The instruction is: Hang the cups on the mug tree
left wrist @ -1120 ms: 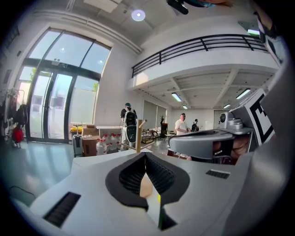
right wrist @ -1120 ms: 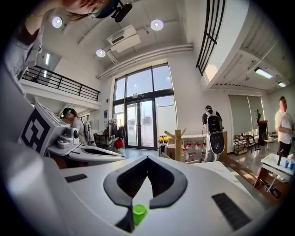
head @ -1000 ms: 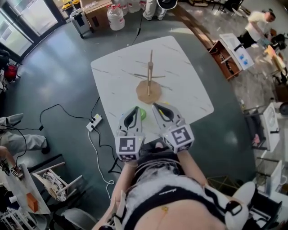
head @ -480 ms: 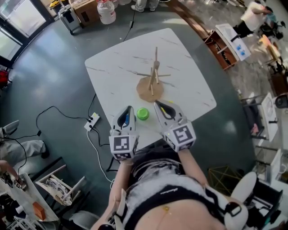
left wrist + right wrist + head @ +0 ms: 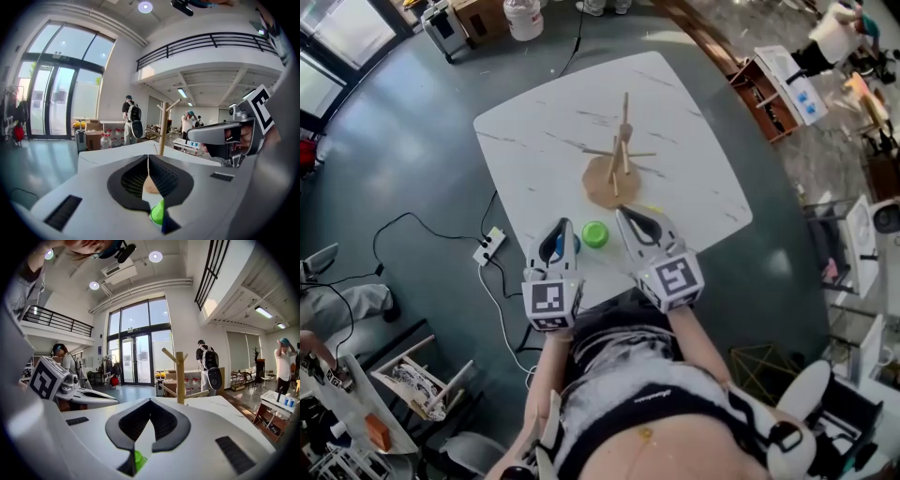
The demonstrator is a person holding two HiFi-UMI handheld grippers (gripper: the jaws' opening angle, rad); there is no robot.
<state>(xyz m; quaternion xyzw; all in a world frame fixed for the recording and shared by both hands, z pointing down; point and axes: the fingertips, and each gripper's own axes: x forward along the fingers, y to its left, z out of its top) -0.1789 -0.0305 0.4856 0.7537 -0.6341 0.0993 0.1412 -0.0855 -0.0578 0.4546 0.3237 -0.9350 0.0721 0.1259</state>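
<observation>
A wooden mug tree (image 5: pixel 621 150) stands on a round base mid-table; it also shows in the left gripper view (image 5: pixel 162 127) and the right gripper view (image 5: pixel 180 376). A green cup (image 5: pixel 596 234) sits upright near the table's front edge, between my two grippers. My left gripper (image 5: pixel 563 225) is shut and empty just left of the cup, and a blue thing (image 5: pixel 573 246) peeks out beside it. My right gripper (image 5: pixel 623 215) is shut and empty just right of the cup. Each gripper view shows a sliver of the green cup (image 5: pixel 158 213) (image 5: pixel 138 459) below its closed jaws.
The white marble table (image 5: pixel 675 112) is square with rounded corners. A power strip (image 5: pixel 489 248) and cables lie on the grey floor to its left. Boxes and water jugs (image 5: pixel 523 17) stand beyond the far edge. A shelf unit (image 5: pixel 769 94) stands to the right.
My left gripper has slid left off the green cup, which now shows whole between the grippers. The head view has shifted a little; the right gripper has barely moved.
</observation>
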